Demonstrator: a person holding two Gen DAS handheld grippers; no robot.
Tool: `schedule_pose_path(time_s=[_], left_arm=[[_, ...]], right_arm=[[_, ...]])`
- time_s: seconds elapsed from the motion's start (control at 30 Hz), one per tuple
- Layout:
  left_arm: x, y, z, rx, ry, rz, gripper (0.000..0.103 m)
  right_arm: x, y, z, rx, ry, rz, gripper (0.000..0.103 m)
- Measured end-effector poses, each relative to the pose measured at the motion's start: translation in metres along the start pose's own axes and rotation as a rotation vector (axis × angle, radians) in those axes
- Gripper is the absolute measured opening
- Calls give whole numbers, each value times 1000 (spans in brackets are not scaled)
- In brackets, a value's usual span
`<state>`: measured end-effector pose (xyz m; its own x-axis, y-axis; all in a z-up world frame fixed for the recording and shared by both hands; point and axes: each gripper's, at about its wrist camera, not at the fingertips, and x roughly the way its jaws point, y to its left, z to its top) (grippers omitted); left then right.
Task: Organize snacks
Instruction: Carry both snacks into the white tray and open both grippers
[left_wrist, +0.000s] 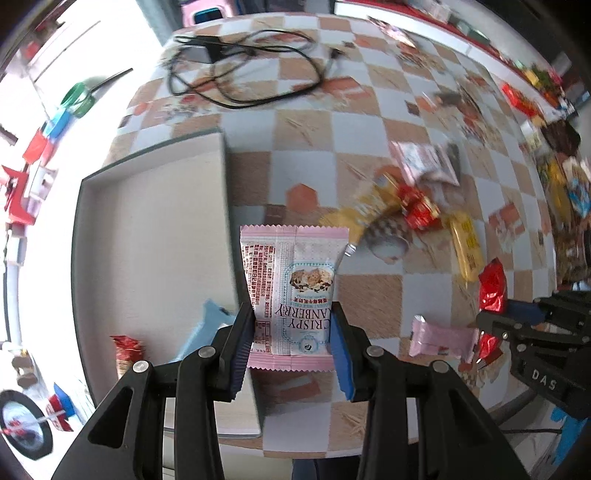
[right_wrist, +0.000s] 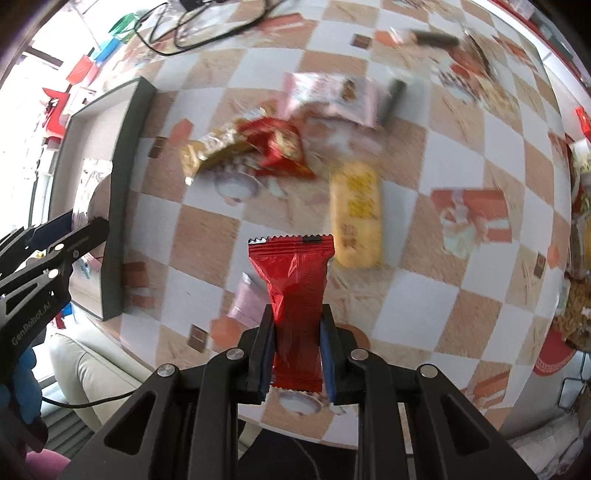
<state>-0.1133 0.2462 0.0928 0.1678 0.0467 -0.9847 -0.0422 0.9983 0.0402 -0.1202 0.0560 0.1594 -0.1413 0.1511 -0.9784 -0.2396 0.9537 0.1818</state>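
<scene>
right tongs clamped on red snack packet, yellow snack beyond, grey tray left

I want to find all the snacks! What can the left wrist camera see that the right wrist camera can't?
Only the left wrist view shows the blue packet and the red-topped snack already in the tray.

Only the right wrist view shows the beige sofa under the table edge.

Both show the tray, the yellow snack bar, the pink Crispy Cranberry packet pinched in the left gripper, and the red packet pinched in the right gripper.
</scene>
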Motion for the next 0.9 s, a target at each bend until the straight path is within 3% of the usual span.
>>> schedule_pose_path(time_s=[0.4, 0.9], left_arm=[[-5, 67, 3, -145, -28, 20, 43], [9, 144, -11, -290, 5, 62, 43]], right_arm=[[-21, 80, 45, -115, -21, 39, 23], [3, 174, 79, -250, -34, 91, 23]])
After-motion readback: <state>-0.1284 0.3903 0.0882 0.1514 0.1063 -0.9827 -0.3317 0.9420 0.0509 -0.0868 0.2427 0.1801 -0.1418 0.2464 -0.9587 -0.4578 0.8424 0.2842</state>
